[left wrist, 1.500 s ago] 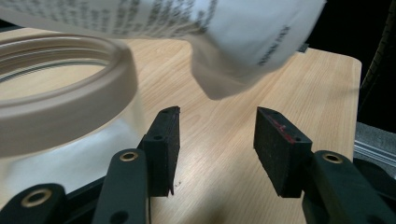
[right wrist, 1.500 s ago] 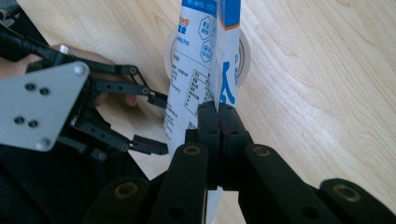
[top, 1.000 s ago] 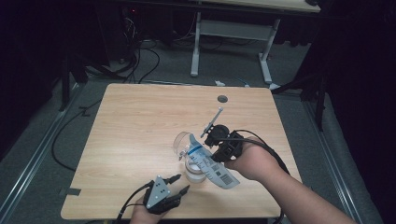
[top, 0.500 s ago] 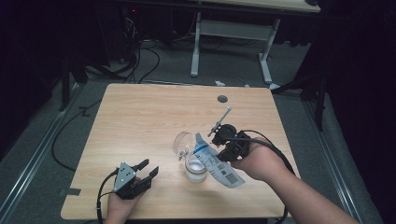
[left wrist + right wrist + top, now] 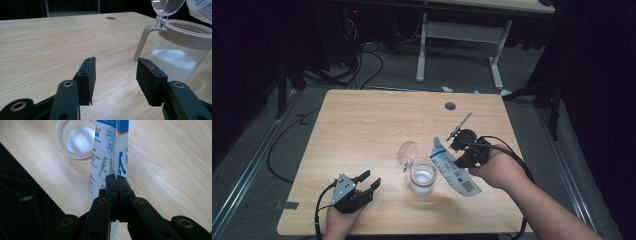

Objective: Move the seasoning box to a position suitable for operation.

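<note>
My right gripper (image 5: 117, 180) jaws clamp the pouch (image 5: 110, 150) beside the jar (image 5: 423, 178); left gripper (image 5: 116, 75) jaws stand apart, empty, over the worktop (image 5: 362, 125).

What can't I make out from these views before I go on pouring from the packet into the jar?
- Packet mouth: in the high view too small to tell whether it is open; in the right gripper view the top edge cuts it off.
- Packet print: too small and blurred to read.
- Jar base: hidden behind the left gripper pad.
- Lid: cut off by the top edge in the left gripper view.
</note>
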`<action>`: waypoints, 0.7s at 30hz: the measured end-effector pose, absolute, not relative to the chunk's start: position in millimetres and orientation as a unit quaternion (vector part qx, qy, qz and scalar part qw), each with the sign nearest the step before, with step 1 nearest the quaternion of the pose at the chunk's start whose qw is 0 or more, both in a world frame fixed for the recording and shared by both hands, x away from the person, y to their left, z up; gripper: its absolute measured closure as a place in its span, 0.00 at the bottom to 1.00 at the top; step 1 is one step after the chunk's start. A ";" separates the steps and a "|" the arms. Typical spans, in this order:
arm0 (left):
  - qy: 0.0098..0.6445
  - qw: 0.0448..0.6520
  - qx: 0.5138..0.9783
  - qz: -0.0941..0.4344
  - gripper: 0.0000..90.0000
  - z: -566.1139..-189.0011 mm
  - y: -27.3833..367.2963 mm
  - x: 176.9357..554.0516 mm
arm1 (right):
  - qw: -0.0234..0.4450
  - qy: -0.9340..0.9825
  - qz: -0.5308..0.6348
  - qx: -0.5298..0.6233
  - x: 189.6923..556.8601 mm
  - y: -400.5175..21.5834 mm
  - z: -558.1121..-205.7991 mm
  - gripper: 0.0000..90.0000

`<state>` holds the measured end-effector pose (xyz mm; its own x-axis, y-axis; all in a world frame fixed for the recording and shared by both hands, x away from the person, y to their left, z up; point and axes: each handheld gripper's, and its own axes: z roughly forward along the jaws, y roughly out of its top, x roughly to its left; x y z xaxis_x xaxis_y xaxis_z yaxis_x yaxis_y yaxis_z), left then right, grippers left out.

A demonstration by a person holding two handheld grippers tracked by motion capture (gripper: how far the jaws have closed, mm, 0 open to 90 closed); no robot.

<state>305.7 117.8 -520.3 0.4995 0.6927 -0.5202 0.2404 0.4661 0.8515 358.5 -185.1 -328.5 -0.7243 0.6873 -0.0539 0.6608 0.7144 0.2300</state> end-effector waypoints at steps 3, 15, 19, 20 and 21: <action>0.472 0.712 0.494 0.159 0.56 -521.0 116.8 305.5 | 0.068 0.919 0.095 0.377 362.9 -191.9 -332.6 1.00; 0.474 0.711 0.496 0.155 0.56 -521.6 115.6 305.2 | 0.071 0.904 0.083 0.414 384.2 -219.6 -351.3 1.00; 0.475 0.711 0.495 0.155 0.56 -521.8 115.7 304.9 | 0.070 0.898 0.078 0.428 391.4 -226.9 -356.4 1.00; 0.475 0.710 0.495 0.155 0.56 -521.9 115.7 304.9 | 0.071 0.898 0.078 0.428 392.8 -228.1 -357.5 1.00; 0.475 0.710 0.495 0.155 0.56 -521.9 115.6 304.9 | 0.070 0.896 0.077 0.432 394.1 -229.1 -358.9 1.00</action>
